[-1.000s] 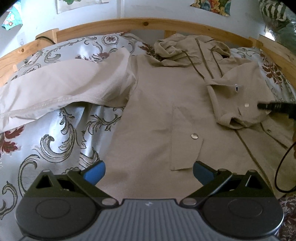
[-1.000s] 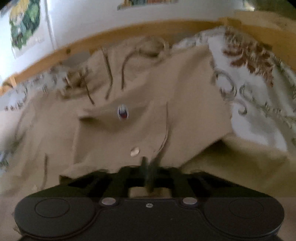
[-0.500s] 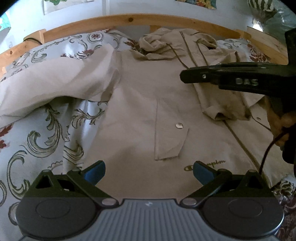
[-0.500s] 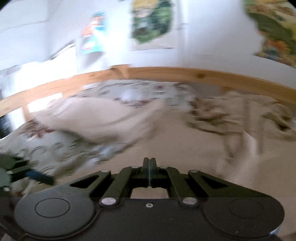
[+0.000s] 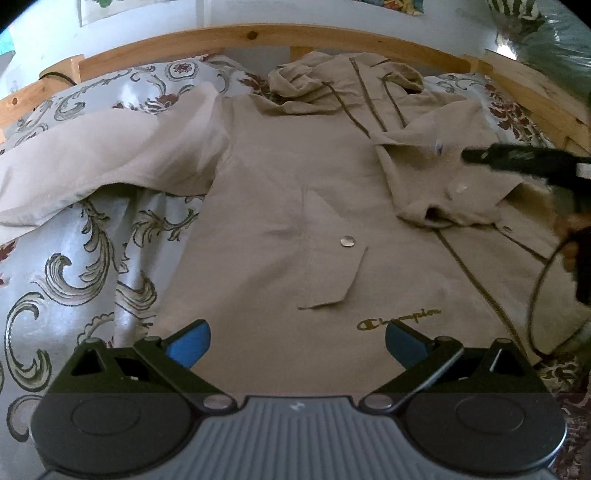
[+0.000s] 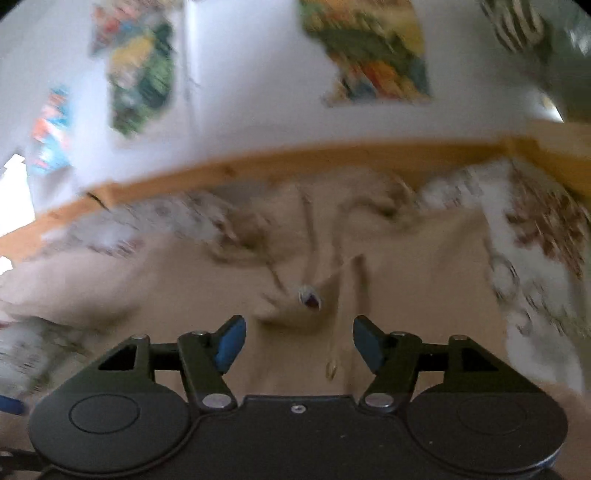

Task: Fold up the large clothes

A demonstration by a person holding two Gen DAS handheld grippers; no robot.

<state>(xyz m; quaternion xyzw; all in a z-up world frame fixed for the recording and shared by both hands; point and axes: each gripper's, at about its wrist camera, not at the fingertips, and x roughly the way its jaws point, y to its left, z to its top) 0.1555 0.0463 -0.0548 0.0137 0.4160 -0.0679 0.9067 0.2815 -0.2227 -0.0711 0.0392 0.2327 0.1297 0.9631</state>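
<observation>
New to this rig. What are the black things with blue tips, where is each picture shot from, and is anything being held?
No robot here: a person carries a hand-held gripper in each hand, each with a fisheye camera looking out along its two blue-tipped fingers.

The sharp picture is from the left hand-held gripper. Its jaws stand wide open with nothing between them. Below it lies a beige hooded jacket, spread over a patterned bedspread inside a wooden bed frame. One sleeve is already folded across the chest; the other sleeve still lies stretched out.

The blurred picture is from the right hand-held gripper, which also shows as the dark shape at the sharp picture's right edge. Its jaws are opening and hold nothing.
</observation>
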